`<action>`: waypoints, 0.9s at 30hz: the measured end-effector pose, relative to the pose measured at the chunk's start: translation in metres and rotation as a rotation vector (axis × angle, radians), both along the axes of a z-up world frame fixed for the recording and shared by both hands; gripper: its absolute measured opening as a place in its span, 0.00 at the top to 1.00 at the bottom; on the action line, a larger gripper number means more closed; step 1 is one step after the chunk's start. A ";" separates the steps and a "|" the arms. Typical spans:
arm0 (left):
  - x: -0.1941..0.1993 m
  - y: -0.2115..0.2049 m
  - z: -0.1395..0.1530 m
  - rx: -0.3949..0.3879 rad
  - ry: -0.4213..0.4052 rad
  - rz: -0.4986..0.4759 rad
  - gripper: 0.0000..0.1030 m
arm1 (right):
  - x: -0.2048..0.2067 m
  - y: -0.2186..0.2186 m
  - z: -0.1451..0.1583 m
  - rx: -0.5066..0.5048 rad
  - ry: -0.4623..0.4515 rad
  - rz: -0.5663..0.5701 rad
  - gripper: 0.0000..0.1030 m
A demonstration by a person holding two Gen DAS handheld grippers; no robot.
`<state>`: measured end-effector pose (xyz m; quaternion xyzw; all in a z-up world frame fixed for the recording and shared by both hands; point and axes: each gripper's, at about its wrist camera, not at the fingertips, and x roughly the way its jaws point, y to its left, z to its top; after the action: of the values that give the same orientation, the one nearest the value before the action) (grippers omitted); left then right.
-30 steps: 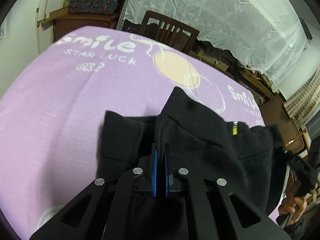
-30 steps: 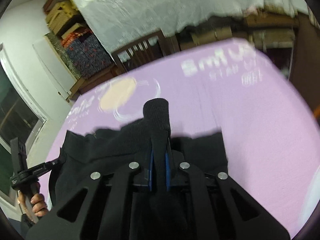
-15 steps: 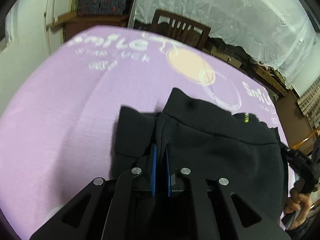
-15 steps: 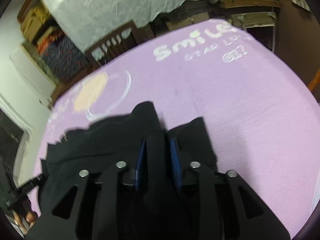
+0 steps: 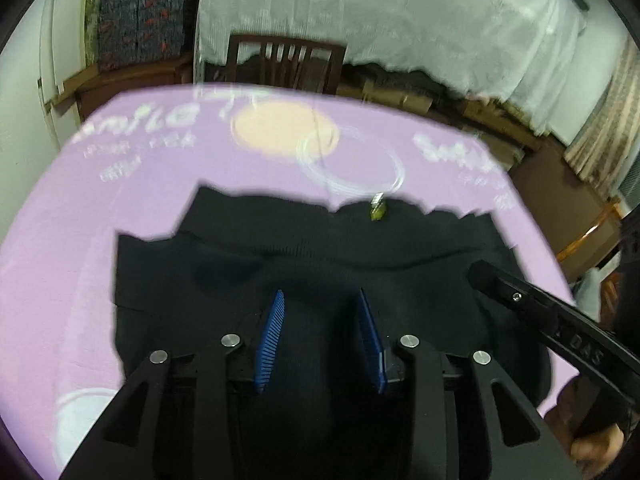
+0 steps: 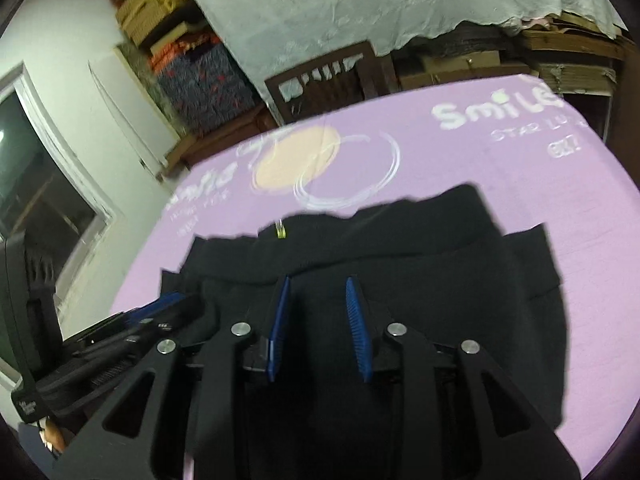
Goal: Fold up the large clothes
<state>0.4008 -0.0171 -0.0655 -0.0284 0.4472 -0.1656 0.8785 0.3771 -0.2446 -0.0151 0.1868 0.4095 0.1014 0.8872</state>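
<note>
A black garment (image 5: 304, 256) lies folded on the purple printed sheet (image 5: 80, 216), its ribbed hem toward the far side, with a small yellow-green tag (image 5: 377, 211) at its far edge. My left gripper (image 5: 320, 300) is open above the garment's near part, blue pads apart, holding nothing. The garment (image 6: 400, 256) also fills the right wrist view on the sheet (image 6: 560, 184). My right gripper (image 6: 318, 286) is open over it and empty. The right gripper's body (image 5: 552, 320) shows at the right of the left wrist view; the left one (image 6: 120, 328) shows at lower left of the right wrist view.
A wooden chair (image 5: 286, 62) stands behind the far edge of the sheet, with white cloth-covered stacks (image 5: 400, 20) and cardboard behind it. A patterned bundle (image 6: 208, 80) sits on a shelf at back left. A window (image 6: 36, 184) is on the left wall.
Both grippers were shut on folds of the black garment; both have now opened and let it go. The garment has dropped flat onto the sheet, hem spread wide.
</note>
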 end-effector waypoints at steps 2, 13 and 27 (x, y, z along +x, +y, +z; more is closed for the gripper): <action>0.005 -0.002 -0.014 0.017 0.001 0.001 0.60 | 0.008 0.006 -0.015 -0.028 0.035 -0.006 0.75; 0.011 -0.018 -0.024 0.106 -0.055 0.017 0.54 | 0.020 0.001 -0.042 -0.045 0.018 -0.010 0.75; -0.097 0.007 0.000 0.057 -0.014 -0.038 0.33 | -0.096 -0.006 -0.006 0.071 0.091 0.010 0.56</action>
<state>0.3037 -0.0098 -0.0660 0.0062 0.4462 -0.1699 0.8786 0.2812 -0.2501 -0.0206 0.2207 0.4462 0.1116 0.8601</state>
